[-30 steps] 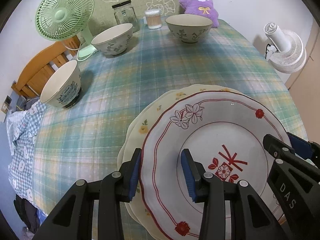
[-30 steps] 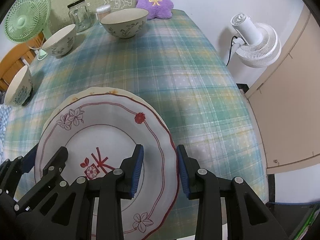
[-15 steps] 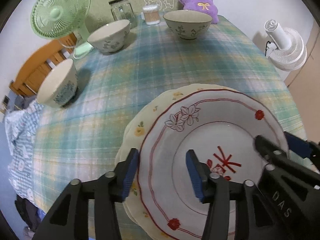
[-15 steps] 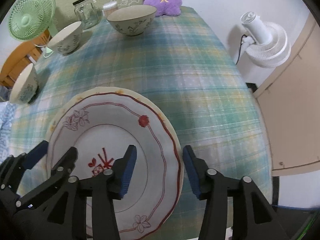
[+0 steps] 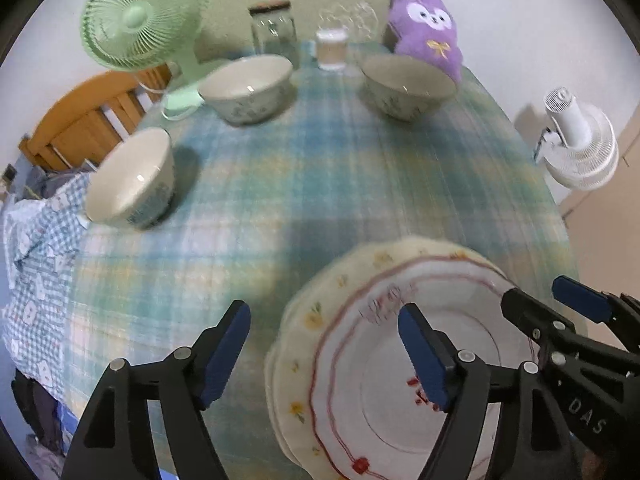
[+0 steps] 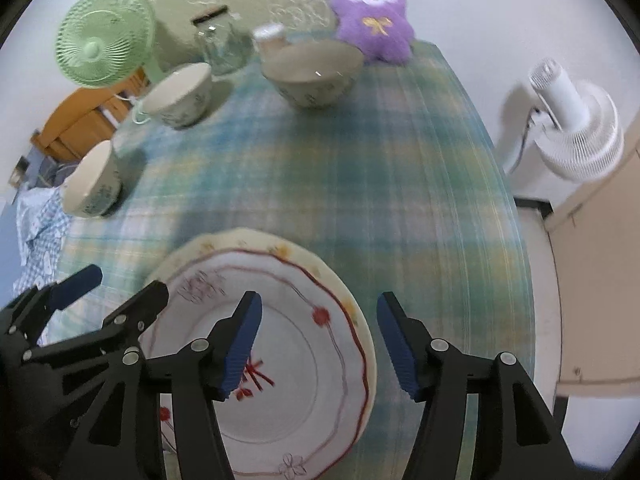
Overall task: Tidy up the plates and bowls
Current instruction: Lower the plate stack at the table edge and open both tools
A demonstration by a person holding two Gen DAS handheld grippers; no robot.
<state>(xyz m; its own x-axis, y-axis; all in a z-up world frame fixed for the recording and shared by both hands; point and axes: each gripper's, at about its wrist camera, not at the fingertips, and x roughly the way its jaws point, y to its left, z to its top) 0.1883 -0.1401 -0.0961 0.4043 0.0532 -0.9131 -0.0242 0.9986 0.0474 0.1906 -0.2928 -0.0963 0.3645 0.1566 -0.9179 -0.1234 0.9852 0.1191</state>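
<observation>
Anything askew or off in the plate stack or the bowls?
Slightly: the white red-rimmed plate sits off-centre on the cream yellow-flowered plate, leaving a crescent exposed on its far-left side. The three ceramic bowls stand upright; no spills visible.

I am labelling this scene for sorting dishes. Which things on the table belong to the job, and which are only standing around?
Belong to the job:
red-patterned plate
yellow-flowered plate beneath it
near bowl
middle bowl
far bowl

Only standing around:
green fan
glass jar
small container
purple plush toy
white fan

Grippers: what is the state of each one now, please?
Left gripper: open, holding nothing.
Right gripper: open, holding nothing.
</observation>
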